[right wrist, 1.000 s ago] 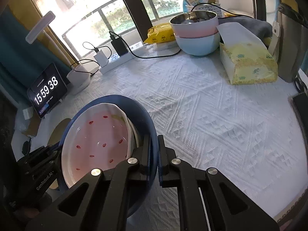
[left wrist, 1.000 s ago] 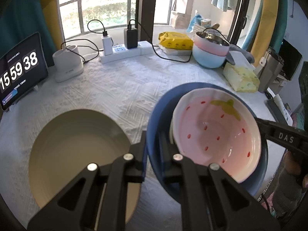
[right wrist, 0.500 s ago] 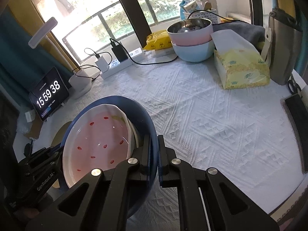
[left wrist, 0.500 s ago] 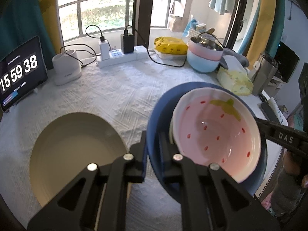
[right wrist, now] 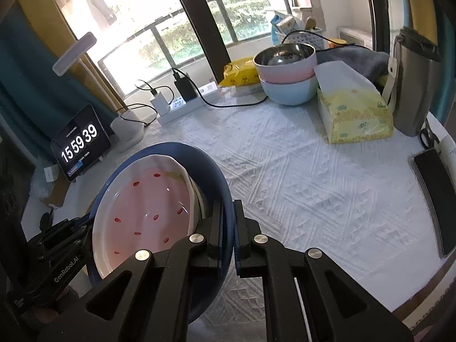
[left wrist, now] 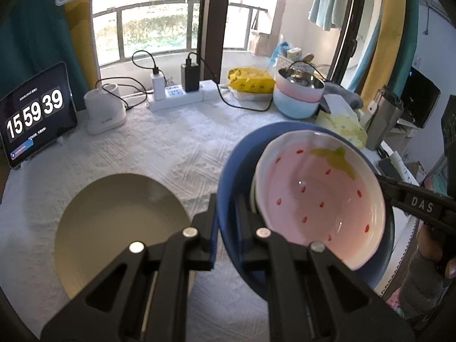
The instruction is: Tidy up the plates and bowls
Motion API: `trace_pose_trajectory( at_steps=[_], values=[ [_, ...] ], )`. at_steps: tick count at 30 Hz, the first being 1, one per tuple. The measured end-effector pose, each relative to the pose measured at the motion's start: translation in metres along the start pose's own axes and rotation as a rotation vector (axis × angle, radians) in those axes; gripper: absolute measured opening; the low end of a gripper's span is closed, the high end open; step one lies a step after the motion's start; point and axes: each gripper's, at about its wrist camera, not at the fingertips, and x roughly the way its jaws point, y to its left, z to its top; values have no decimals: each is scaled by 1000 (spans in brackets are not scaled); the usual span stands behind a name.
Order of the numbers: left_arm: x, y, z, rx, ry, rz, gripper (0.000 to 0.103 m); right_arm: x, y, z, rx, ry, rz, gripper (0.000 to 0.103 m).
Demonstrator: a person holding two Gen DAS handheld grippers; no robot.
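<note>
A bright room with a balcony window, and a table [right wrist: 313, 176] under a white quilted cloth. Held up over its near edge is a blue bowl [left wrist: 228, 176] with a strawberry-patterned bowl [left wrist: 319, 196] nested inside, sitting tilted. The left gripper [left wrist: 226, 225] pinches the blue rim on its left side, jaws nearly closed on the wall; the right gripper [right wrist: 227, 228] clamps the opposite rim the same way. Below and to the left, a flat olive plate [left wrist: 119, 228] lies on the cloth. At the far right, a pink bowl sits stacked in a pale blue one [right wrist: 287, 82], beside a tissue pack [right wrist: 356, 114].

I'd guess the pair is headed for the olive plate or the far stack. Either way, keep both rims level so the pink bowl doesn't slide, move the two grippers together, and lower before letting go.
</note>
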Motion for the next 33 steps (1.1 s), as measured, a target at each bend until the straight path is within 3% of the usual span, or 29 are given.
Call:
trace_pose_trajectory(
  at_steps=[17, 33],
  values=[
    [-26, 29, 0, -42, -41, 6, 8, -5, 37, 6, -61, -12, 11, 7],
    [-34, 80, -2, -110, -58, 28, 8, 21, 85, 12, -117, 18, 40, 7]
  ],
)
